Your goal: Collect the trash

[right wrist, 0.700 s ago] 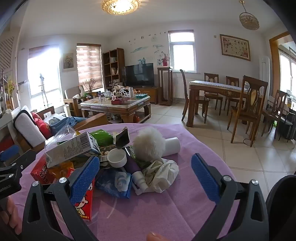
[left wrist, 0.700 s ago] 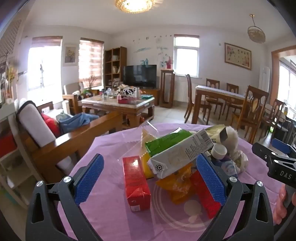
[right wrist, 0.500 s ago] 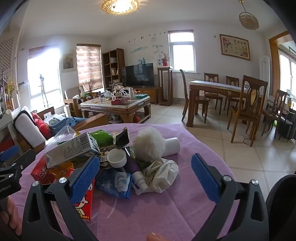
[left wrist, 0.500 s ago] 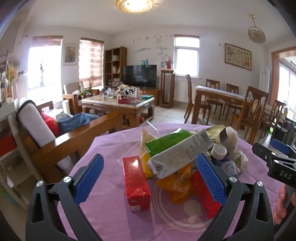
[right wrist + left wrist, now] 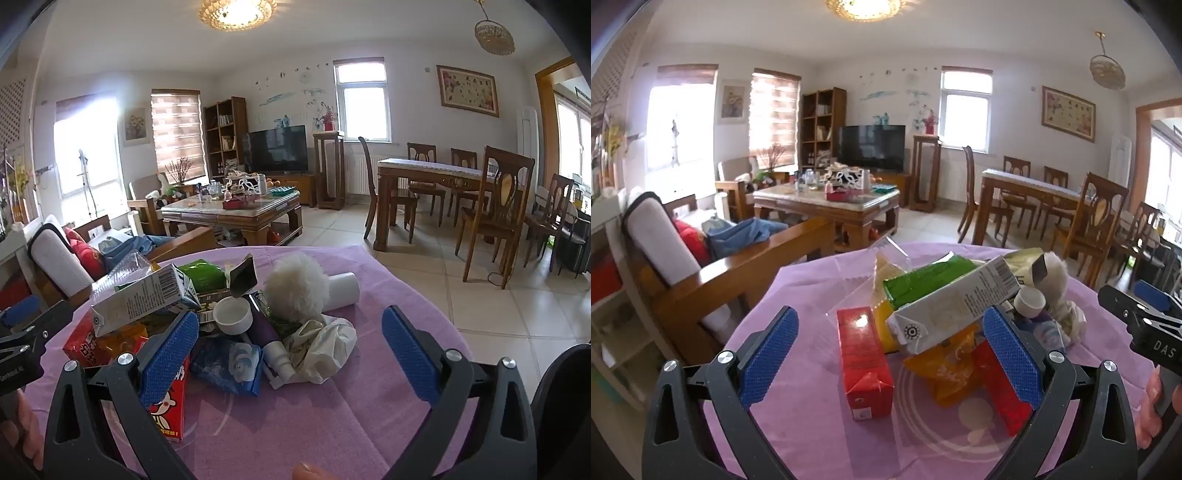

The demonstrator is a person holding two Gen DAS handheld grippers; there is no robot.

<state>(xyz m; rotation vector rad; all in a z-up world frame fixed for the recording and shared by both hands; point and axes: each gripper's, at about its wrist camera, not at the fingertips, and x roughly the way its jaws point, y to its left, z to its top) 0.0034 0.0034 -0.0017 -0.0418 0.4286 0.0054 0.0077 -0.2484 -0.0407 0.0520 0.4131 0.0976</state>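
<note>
1. Purple cloth (image 5: pixel 798 435) covers the bench; trash is heaped mid-bench, grey milk carton (image 5: pixel 955 314) leaning on top.
2. My left claw (image 5: pixel 890 354) gapes wide, empty, framing the red carton (image 5: pixel 864 362), which lies apart, easiest first.
3. Right claw (image 5: pixel 288 350) is wide too, empty, over the crumpled plastic bag (image 5: pixel 325 347).

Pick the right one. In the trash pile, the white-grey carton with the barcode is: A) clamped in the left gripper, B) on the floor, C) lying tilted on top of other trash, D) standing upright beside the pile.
C: the white-grey carton lies slanted across the green packet and the yellow wrapper, and both grippers are open and empty.
</note>
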